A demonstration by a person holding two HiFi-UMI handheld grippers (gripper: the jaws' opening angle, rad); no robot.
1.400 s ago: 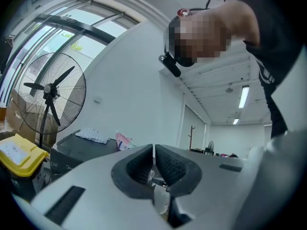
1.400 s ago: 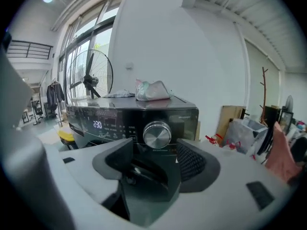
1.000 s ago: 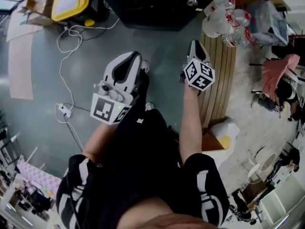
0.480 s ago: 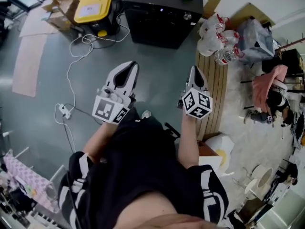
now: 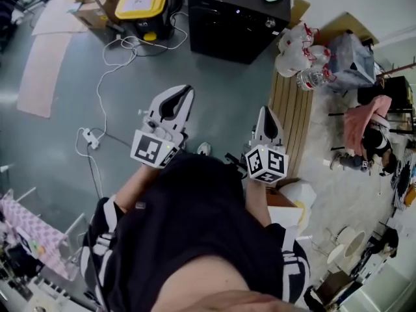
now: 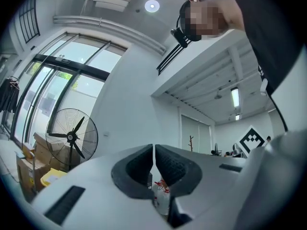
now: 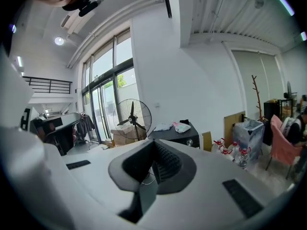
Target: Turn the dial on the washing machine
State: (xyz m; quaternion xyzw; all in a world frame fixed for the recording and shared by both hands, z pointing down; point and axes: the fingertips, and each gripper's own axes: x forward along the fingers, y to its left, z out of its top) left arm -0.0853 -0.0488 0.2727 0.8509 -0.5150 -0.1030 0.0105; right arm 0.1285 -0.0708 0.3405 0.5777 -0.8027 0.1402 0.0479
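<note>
The black washing machine [image 5: 237, 18] stands on the floor far ahead, with its small silver dial [image 5: 270, 23] at the front's upper right. Both grippers hang in the air in front of the person's body, well short of the machine. My left gripper [image 5: 184, 91] points toward it with its jaws shut and nothing between them; its own view [image 6: 153, 147] shows the pads meeting. My right gripper [image 5: 264, 110] is also shut and empty [image 7: 153, 143]. In the right gripper view the machine [image 7: 175, 133] and the dial [image 7: 190, 142] show small, beyond the jaws.
A yellow-lidded box [image 5: 143, 2] stands left of the machine. A white cable [image 5: 104, 90] runs to a power strip [image 5: 90, 138] on the grey floor. On the right lie a wooden pallet [image 5: 292, 116], packs of water bottles [image 5: 302, 51] and clutter. A standing fan [image 7: 133, 116] is near the windows.
The head view has lifted, so more of the washing machine and its top shows. Both grippers sit lower in the frame and closer to the body.
</note>
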